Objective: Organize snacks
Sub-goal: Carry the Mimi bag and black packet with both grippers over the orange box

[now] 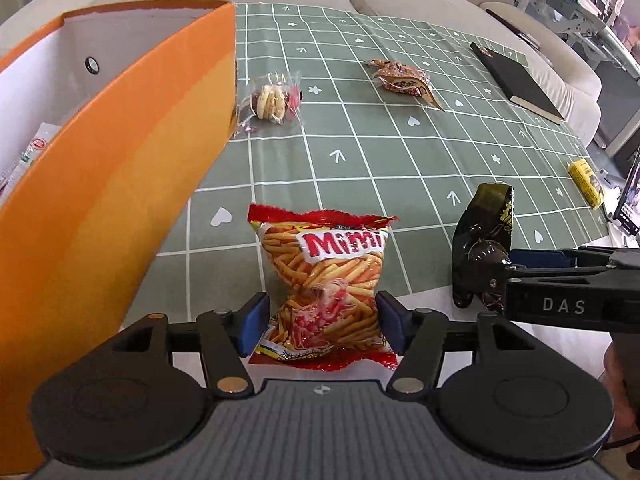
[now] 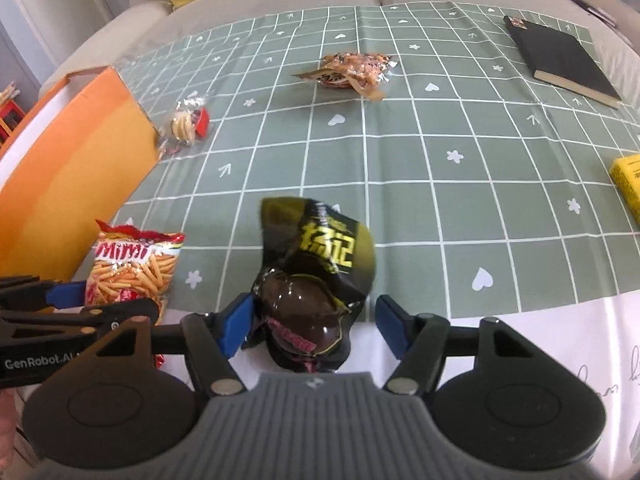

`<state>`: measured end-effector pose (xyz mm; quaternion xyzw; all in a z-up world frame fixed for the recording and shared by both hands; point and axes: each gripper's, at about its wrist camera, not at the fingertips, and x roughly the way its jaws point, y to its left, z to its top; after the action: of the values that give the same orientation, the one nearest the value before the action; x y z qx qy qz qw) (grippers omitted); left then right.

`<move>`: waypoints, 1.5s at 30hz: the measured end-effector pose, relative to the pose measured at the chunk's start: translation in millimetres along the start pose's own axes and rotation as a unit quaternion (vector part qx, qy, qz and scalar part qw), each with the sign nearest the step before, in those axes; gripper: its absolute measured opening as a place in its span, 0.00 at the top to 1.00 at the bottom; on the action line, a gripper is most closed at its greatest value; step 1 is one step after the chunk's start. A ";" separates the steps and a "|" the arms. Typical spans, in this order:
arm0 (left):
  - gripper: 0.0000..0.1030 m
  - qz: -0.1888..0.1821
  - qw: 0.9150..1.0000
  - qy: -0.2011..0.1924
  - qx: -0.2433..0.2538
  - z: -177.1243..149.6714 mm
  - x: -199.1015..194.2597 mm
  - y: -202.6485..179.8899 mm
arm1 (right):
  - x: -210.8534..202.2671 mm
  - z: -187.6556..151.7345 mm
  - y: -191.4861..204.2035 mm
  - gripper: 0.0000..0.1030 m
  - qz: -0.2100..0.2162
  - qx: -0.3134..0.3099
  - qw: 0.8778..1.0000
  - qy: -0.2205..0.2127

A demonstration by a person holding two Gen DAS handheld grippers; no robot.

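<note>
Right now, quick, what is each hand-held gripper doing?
Left hand-held gripper: open, with the Mimi snack bag between its pads, not squeezed.
Right hand-held gripper: open around the black snack packet, not gripping it.

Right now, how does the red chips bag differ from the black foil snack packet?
The red chips bag is printed with orange sticks and lies flat; the black foil snack packet is dark with yellow characters, crumpled and bulging. The bag sits nearer the orange box. Both lie between open tool fingers.

orange box (image 1: 120, 184): contents mostly hidden behind its wall
yellow packet (image 2: 628, 184): cut by right edge
</note>
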<state>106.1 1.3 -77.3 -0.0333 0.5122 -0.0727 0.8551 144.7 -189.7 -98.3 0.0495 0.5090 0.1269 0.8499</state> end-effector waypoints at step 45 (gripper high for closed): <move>0.51 0.063 0.985 -0.156 -0.027 40.6 -134.9 15.8 | -102.1 52.7 68.2 0.63 0.082 -0.107 0.978 -0.156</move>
<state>80.6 37.5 57.4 -0.0349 0.3755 0.0007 0.9262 133.8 -148.8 28.4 0.0188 0.3474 0.2410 0.9060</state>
